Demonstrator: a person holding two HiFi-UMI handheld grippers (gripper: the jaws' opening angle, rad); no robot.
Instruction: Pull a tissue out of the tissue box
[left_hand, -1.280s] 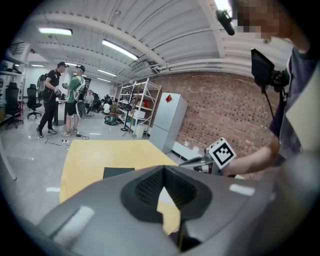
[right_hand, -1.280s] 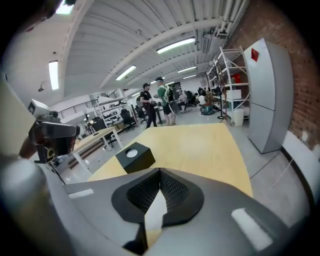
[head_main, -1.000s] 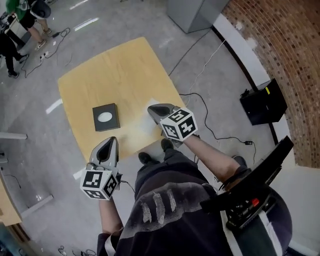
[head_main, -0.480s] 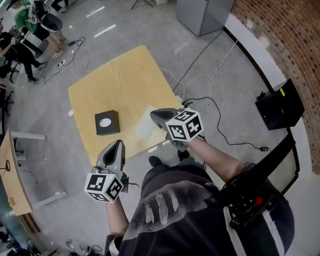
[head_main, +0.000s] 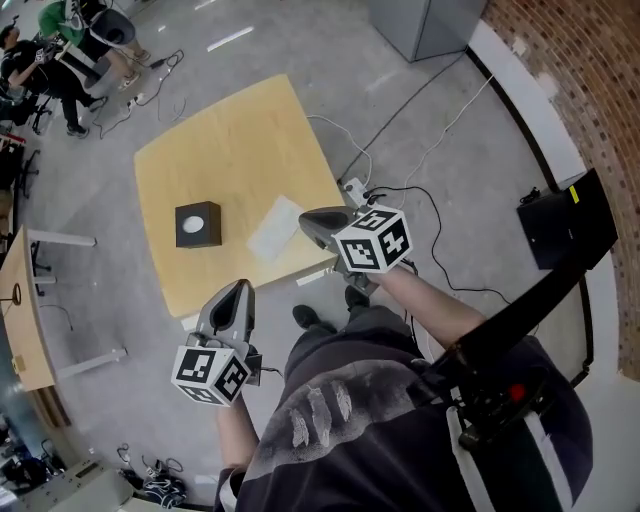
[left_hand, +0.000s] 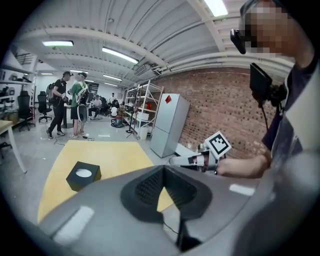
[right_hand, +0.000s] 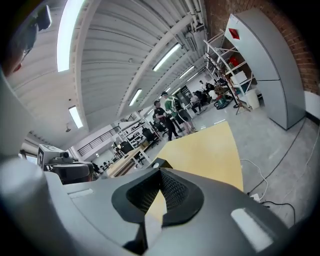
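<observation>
The black tissue box (head_main: 197, 224) with its round white opening stands on the yellow table (head_main: 230, 140); it also shows as the box (left_hand: 82, 175) and the box (right_hand: 159, 163). A white tissue (head_main: 273, 227) lies flat on the table to the box's right. My right gripper (head_main: 308, 218) hovers shut at the table's right front edge, just beyond the tissue, pointing toward the box. My left gripper (head_main: 238, 290) is shut and empty, off the table's front edge over the floor. In their own views the left gripper (left_hand: 162, 172) and the right gripper (right_hand: 161, 172) show closed jaws.
Several people (head_main: 60, 50) stand far left. A grey cabinet (head_main: 425, 20) and brick wall are at the back right. Cables and a power strip (head_main: 352, 188) lie on the floor right of the table. A black case (head_main: 555, 215) sits right; another table (head_main: 20, 320) left.
Both grippers have drawn back from the table toward the person. The right gripper has left the tissue, which stays flat on the table. The box has not moved.
</observation>
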